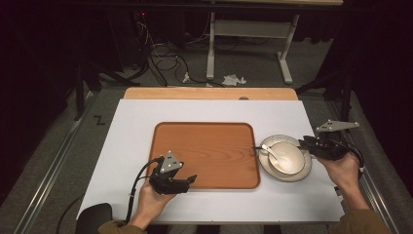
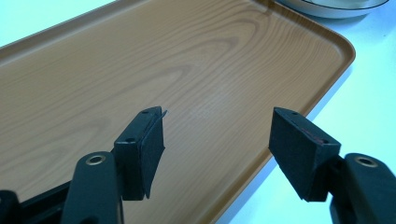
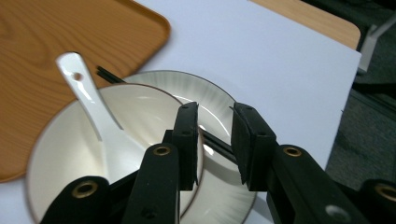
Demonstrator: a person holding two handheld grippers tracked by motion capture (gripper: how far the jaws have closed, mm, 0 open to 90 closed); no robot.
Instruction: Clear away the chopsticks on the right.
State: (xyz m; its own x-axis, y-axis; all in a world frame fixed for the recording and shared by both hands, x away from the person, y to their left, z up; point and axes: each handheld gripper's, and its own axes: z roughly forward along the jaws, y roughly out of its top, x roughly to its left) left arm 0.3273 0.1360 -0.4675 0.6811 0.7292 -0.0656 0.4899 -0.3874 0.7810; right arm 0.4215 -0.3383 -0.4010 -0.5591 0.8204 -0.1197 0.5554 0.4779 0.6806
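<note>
Chopsticks (image 3: 219, 144) half-hidden between narrow right claw (image 3: 214, 140) jaws, contact unclear; left claw (image 2: 217, 144) wide.

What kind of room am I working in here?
Likely a lab or recording studio, not a kitchen: loose cables on the floor, dark curtains around, and a white-covered table with a staged tray.

A lab: floor cables (image 1: 163, 61), dark curtains, test table (image 1: 214, 105)
</note>
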